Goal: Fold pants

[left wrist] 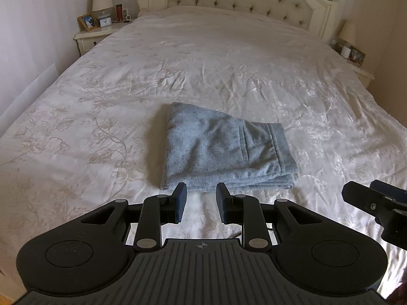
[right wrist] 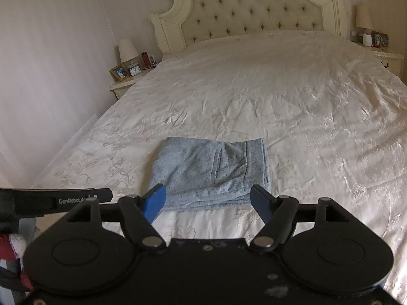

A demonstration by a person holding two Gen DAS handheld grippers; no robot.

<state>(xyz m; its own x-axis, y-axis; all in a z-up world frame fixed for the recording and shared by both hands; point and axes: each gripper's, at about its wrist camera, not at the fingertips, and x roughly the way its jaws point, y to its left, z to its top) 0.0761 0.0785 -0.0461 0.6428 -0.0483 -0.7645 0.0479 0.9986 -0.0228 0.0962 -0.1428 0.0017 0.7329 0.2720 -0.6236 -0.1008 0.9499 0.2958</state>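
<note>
Pants (left wrist: 223, 150), grey and folded into a compact stack, lie on the white bedspread (left wrist: 106, 96) just beyond both grippers. Left gripper (left wrist: 201, 204) hovers with jaws narrowly parted, empty; right gripper (right wrist: 208, 203) spreads wide, empty. Tufted headboard (right wrist: 257, 7) stands behind.

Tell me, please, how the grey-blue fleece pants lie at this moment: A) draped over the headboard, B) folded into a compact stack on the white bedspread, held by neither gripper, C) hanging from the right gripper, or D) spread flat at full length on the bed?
B: the grey-blue fleece pants lie as a layered stack on the white bedspread, with the left gripper and right gripper both empty short of it.
</note>
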